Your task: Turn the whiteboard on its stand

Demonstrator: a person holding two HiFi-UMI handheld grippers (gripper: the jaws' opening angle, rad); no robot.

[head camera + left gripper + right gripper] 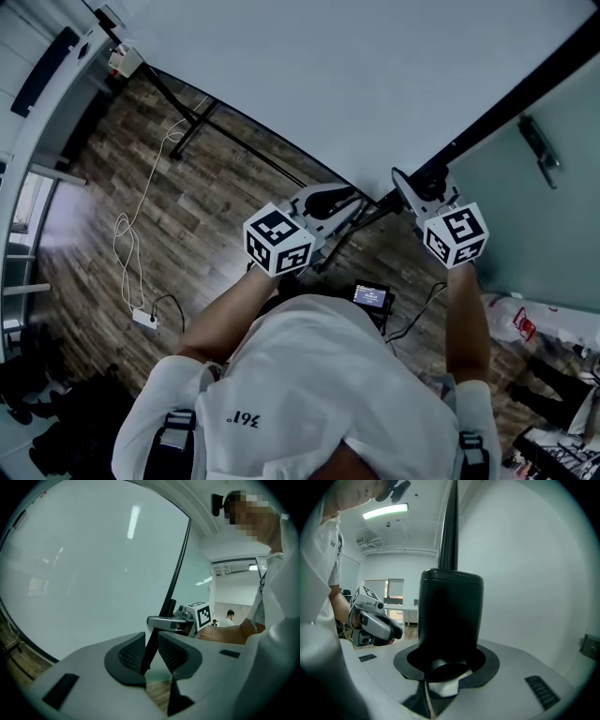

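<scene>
Whiteboard (356, 84): large white panel in a black frame, carried on a black floor stand (192, 127) over wood-look flooring. Seen from above, it fills the upper part of the head view, with its face showing broadly and one corner nearest the person. Left gripper (333, 199): set at the thin frame edge (176, 573) near that corner. The jaws stand narrowly apart astride the edge, which lies against one pad, with a sliver of background showing at the other, so no firm pinch is visible. Right gripper (417, 187): set on the thick black side rail (525, 89). The jaws are closed around the rail, which fills the space between them (451, 611). Condition of task: both holds are placed at the near corner, one on each side of it. The panel appears tilted off upright, so the turn is probably under way rather than finished. How much rotation is left can't be judged. Outstanding: swing the panel through, let it settle, release both grippers.
</scene>
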